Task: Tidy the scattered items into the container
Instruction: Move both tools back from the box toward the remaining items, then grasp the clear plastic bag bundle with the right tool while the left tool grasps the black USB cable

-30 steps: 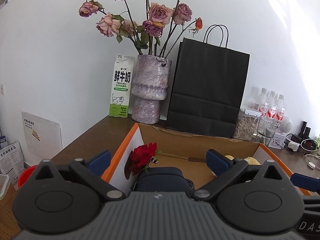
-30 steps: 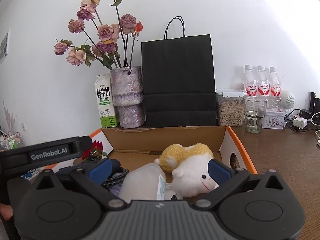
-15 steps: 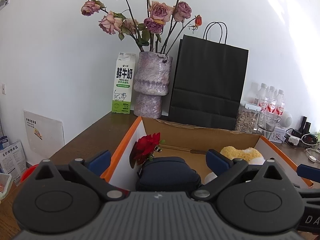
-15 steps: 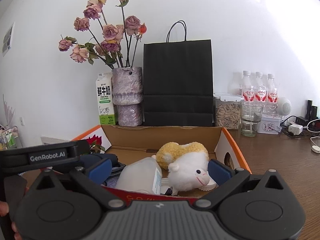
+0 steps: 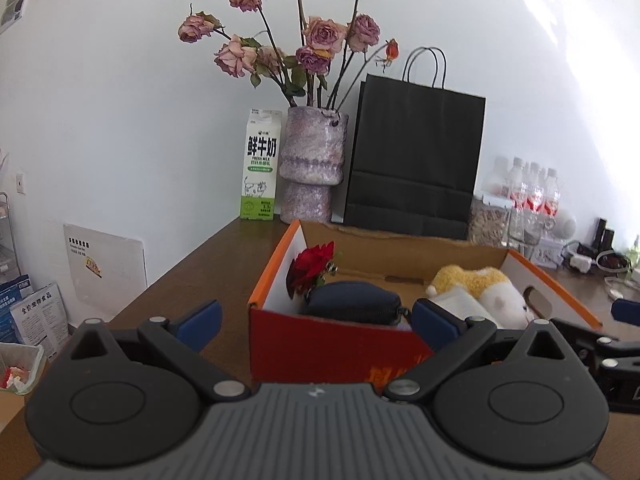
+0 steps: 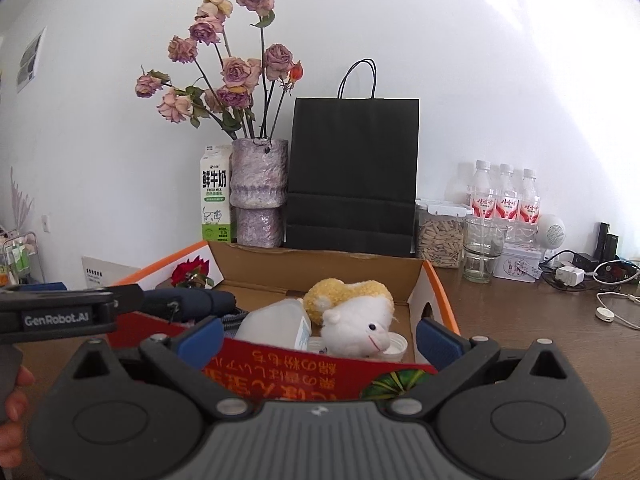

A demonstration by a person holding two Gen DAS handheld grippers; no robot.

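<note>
On the far left of the wooden table (image 5: 224, 256), outside the box, a bare stretch of brown top ran back to a milk carton (image 5: 259, 164) and a vase of dried roses (image 5: 312, 168) against the wall, and no loose item lay on it. Just right of that bare stretch stood the cardboard box (image 5: 320, 350), its red front wall facing the cameras. Against its left wall lay a red rose (image 5: 312, 266), with a dark blue pouch (image 5: 352, 302) touching it in front. Further right, a translucent plastic bottle (image 6: 280, 324) lay on its side beside a plush sheep (image 6: 356, 314), and a white cap (image 6: 394, 346) rested by the sheep's muzzle. The left gripper (image 5: 316, 320) hung before the box front with its blue pads spread wide and nothing between them; the right gripper (image 6: 318, 338) did likewise, wide and empty, level with the front wall. Right of the box, the table carried only things set back by the wall: a black paper bag (image 6: 354, 172), a jar of seeds (image 6: 440, 236), a glass (image 6: 484, 248), water bottles (image 6: 506, 196), chargers and cables (image 6: 588, 272). By my judgement the tidying was finished or nearly so: every scattered piece in view sat inside the box, and nothing plainly waited to be picked up, though the table nearest the cameras was hidden behind the grippers
</note>
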